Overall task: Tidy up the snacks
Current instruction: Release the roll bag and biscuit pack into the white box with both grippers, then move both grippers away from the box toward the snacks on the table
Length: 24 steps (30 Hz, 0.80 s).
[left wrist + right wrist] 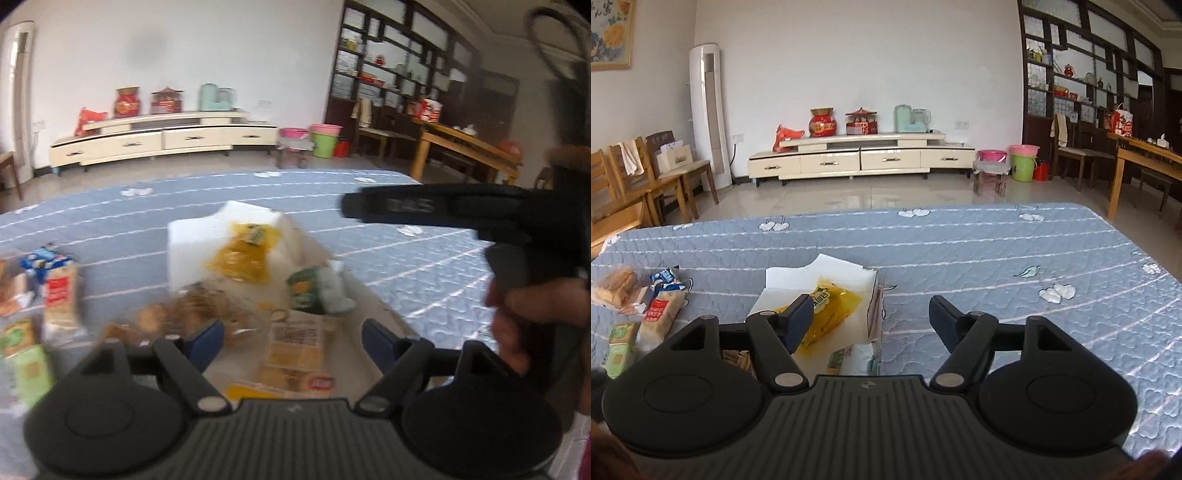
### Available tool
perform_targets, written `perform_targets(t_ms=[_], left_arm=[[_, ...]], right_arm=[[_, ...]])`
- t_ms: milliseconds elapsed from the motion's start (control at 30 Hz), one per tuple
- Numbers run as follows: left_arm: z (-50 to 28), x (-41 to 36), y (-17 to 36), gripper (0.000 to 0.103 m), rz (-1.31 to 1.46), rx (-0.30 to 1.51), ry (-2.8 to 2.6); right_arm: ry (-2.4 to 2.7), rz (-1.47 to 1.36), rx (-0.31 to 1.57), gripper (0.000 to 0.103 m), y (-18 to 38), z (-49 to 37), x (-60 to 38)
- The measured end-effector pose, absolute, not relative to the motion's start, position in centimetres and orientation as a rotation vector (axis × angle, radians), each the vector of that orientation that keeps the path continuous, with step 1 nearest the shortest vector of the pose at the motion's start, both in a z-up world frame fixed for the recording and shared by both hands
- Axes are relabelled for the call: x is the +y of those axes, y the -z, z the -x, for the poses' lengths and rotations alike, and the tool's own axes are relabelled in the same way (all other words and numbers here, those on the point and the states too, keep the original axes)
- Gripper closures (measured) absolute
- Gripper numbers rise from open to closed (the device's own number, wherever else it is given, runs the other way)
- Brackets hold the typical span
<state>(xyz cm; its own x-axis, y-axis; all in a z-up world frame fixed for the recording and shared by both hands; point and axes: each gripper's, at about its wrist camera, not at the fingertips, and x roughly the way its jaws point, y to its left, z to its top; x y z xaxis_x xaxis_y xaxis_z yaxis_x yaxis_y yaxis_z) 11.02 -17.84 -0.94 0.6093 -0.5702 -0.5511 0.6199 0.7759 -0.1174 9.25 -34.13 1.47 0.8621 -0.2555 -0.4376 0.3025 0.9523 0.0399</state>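
Note:
A white box [192,240] lies open on the blue quilted table [406,258]. In it are a yellow snack bag [240,254], a green-and-white packet [314,291], a clear bag of round biscuits [192,310] and a cracker pack [295,347]. My left gripper [293,341] is open and empty, just above the box contents. My right gripper [871,319] is open and empty over the box's right edge [875,310]; the yellow bag [827,314] shows beside its left finger. The right gripper body [443,210] shows in the left wrist view.
Loose snacks lie left of the box: a cracker pack [659,314], a blue packet [666,277], a bread bag [617,286] and green boxes [620,343]. Behind the table are a TV cabinet [860,157], chairs [646,177] and a wooden table [1145,158].

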Motion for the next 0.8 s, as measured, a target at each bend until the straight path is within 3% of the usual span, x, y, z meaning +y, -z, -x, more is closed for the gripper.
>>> perform_targets(t_ms=[367,800], left_arm=[[-10.7,-11.0,-1.5,0.019,-0.061,0.570,0.479],[-10.4,-4.6,-1.9,0.019,-0.014,0.564,0.352]], right_arm=[[0.252,-0.111,0.437,0.009,-2.0,-7.3,-30.7],[0.154,-0.106,0.466,0.009,-1.9,-7.5,-25.4]])
